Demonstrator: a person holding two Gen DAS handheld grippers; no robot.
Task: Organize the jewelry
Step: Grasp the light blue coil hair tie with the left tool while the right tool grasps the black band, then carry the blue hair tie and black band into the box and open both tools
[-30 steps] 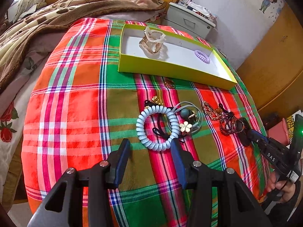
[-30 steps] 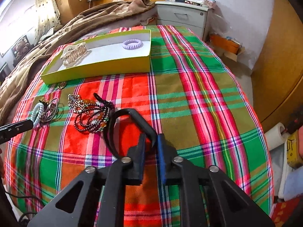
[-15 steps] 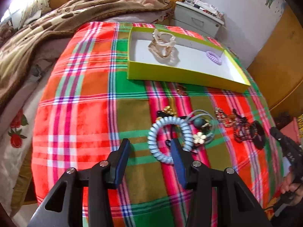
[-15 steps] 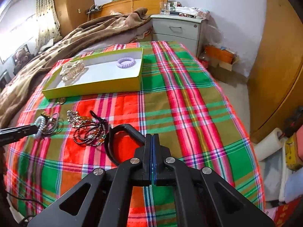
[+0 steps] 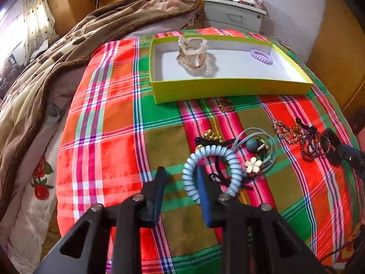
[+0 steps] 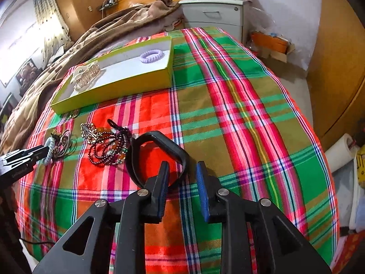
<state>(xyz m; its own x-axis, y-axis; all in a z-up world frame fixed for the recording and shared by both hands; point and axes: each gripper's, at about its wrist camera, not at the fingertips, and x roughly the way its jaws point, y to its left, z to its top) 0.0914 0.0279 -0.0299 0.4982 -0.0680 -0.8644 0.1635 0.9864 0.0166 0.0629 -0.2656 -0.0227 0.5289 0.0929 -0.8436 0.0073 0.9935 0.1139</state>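
A yellow-green box [image 5: 228,89] on the plaid cloth holds a clear hair claw [image 5: 192,53] and a purple coil tie [image 5: 261,56]. My left gripper [image 5: 180,175] is open, its right finger inside a pale blue coil hair tie [image 5: 232,159], whose left side lies between the fingers. Beside the tie lie a flower tie [image 5: 253,164] and grey cords. My right gripper [image 6: 182,171] is open around the near edge of a black band [image 6: 168,143]. Dark bead bracelets [image 6: 107,146] lie left of the band. The box also shows in the right wrist view [image 6: 114,86].
A small gold ring [image 5: 225,106] lies just in front of the box. A brown blanket [image 5: 57,52] covers the bed at the left. A grey nightstand [image 6: 214,16] stands behind the bed, and wooden wardrobe panels [image 6: 342,68] stand on the right.
My right gripper has opened from shut and now straddles the black band's edge. My left gripper has moved forward so its right finger sits inside the blue coil tie.
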